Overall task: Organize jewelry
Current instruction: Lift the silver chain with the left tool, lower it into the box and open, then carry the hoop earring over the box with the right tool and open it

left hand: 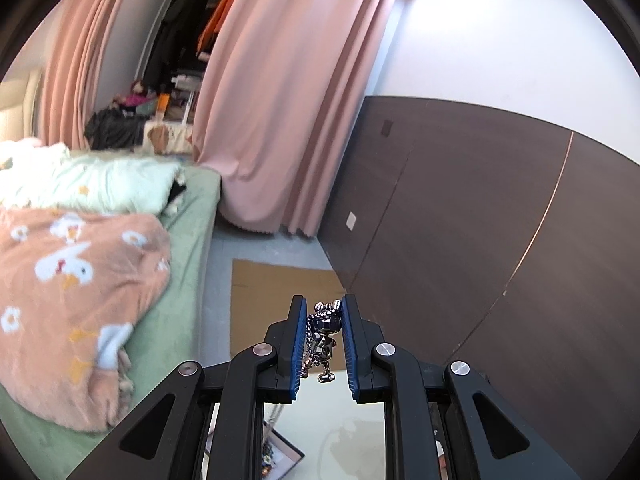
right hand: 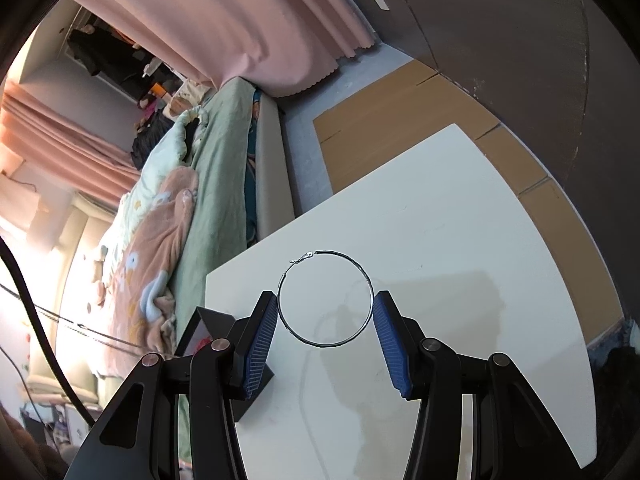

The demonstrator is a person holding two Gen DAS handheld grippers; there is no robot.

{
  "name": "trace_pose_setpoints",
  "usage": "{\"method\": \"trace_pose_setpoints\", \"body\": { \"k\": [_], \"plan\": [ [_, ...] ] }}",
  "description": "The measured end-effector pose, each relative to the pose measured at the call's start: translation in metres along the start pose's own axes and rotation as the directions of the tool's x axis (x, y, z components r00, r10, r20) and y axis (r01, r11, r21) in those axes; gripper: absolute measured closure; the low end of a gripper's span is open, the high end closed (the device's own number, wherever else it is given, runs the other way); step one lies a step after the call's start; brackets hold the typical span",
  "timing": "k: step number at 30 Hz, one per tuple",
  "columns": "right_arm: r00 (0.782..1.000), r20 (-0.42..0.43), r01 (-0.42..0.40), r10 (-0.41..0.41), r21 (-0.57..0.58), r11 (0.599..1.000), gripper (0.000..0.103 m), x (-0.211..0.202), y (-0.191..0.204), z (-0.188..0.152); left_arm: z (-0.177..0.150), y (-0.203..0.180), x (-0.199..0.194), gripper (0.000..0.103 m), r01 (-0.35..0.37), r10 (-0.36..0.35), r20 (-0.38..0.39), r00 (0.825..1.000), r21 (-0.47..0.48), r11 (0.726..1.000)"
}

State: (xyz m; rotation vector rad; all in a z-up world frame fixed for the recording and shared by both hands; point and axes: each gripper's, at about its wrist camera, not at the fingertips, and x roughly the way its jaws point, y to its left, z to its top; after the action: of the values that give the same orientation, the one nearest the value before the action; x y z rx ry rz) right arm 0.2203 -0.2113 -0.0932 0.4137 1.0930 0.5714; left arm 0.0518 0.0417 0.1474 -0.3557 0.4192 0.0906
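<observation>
Clamping a silver figurine pendant (left hand: 325, 326) with chain in your left tongs (left hand: 323, 344) above the white tabletop (right hand: 460, 208), your right tongs (right hand: 325, 338) pinching a thin hoop earring (right hand: 325, 298) by its sides, black jewelry box (right hand: 208, 328) near left.

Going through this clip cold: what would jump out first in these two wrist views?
In the left wrist view, a shiny metal figure charm on a chain sits pinched between the left gripper's blue pads, lifted with the bedroom behind. In the right wrist view, a large thin hoop earring spans the right gripper's pads above the white table.
</observation>
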Motion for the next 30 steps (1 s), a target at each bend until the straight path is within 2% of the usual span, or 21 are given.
{"method": "trace_pose_setpoints", "body": {
  "k": [6, 10, 13, 21, 23, 25, 27, 30],
  "plan": [
    [1.000, -0.002, 0.023, -0.023, -0.015, 1.000, 0.053, 0.000, 0.002, -0.002, -0.016, 0.008, 0.017, 0.085, 0.018, -0.020, -0.047, 0.999, -0.042, 0.999],
    [1.000, 0.002, 0.028, -0.028, -0.010, 1.000, 0.053, -0.001, 0.002, -0.002, -0.022, 0.009, 0.019, 0.085, 0.022, -0.024, -0.048, 0.999, -0.052, 0.998],
    [0.999, -0.002, 0.032, -0.032, -0.015, 0.999, 0.053, 0.002, 0.004, -0.004, -0.033, 0.015, 0.027, 0.085, -0.003, 0.000, -0.058, 0.998, -0.064, 0.998],
    [1.000, -0.007, 0.030, -0.030, -0.058, 0.998, 0.053, 0.004, 0.017, -0.012, -0.086, 0.042, 0.069, 0.085, -0.084, 0.065, -0.166, 0.984, -0.108, 0.991],
    [1.000, -0.004, 0.025, -0.025, -0.048, 0.999, 0.053, 0.006, 0.018, -0.014, -0.100, 0.048, 0.079, 0.085, -0.078, 0.055, -0.194, 0.979, -0.114, 0.990],
    [1.000, -0.001, 0.022, -0.022, -0.047, 0.999, 0.053, 0.008, 0.022, -0.017, -0.114, 0.056, 0.091, 0.085, -0.069, 0.034, -0.250, 0.968, -0.134, 0.989],
    [1.000, 0.003, 0.021, -0.021, -0.058, 0.998, 0.053, 0.010, 0.029, -0.022, -0.124, 0.068, 0.098, 0.084, -0.066, 0.004, -0.301, 0.954, -0.195, 0.979],
    [1.000, 0.012, 0.009, -0.008, -0.090, 0.996, 0.053, 0.013, 0.042, -0.028, -0.131, 0.081, 0.105, 0.078, -0.089, 0.001, -0.356, 0.934, -0.231, 0.969]
  ]
}}
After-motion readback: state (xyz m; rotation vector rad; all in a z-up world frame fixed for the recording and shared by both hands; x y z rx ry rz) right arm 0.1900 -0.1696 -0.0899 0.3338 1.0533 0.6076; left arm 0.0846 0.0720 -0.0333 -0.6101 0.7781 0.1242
